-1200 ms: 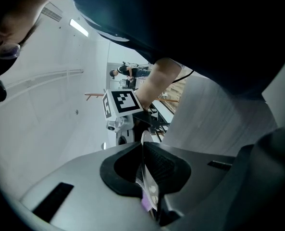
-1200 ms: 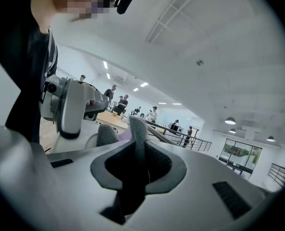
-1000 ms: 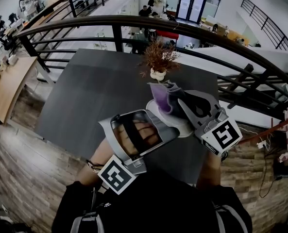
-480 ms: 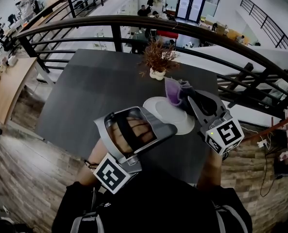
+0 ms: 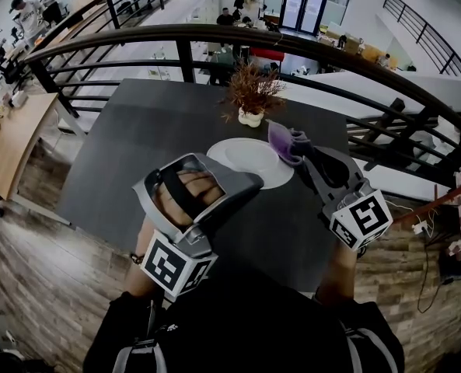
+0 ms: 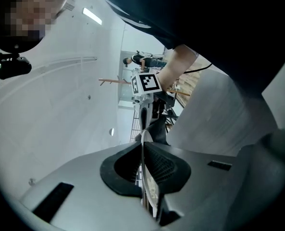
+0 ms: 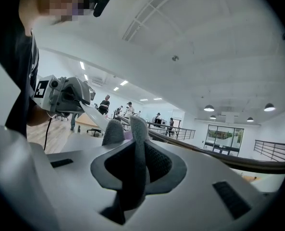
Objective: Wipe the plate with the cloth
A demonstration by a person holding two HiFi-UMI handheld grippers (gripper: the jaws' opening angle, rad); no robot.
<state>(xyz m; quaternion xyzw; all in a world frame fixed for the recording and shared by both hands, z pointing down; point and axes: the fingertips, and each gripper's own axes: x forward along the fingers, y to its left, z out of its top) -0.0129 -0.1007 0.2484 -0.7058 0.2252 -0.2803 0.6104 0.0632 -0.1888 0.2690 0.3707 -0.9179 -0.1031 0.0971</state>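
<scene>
In the head view a white plate (image 5: pixel 242 160) hangs over the dark table (image 5: pixel 144 150), with my left gripper (image 5: pixel 240 183) shut on its near rim. The left gripper view shows that rim edge-on as a thin white line (image 6: pixel 143 174) pinched between the pads of the left gripper (image 6: pixel 143 153). My right gripper (image 5: pixel 294 149) is shut on a purple and grey cloth (image 5: pixel 282 141), which touches the plate's right rim. Seen from the right gripper view, the folded cloth (image 7: pixel 132 134) stands up between the jaws of the right gripper (image 7: pixel 132 150), and the plate (image 7: pixel 92 114) slants in at the left.
A small white pot with a dried brown plant (image 5: pixel 253 95) stands on the table just beyond the plate. A dark curved railing (image 5: pixel 214 36) runs past the table's far and right sides. A brick-patterned floor (image 5: pixel 36 247) lies to the left.
The left gripper has swung the plate left and away, so more of its face shows. The cloth has slid from the plate's face to its right rim.
</scene>
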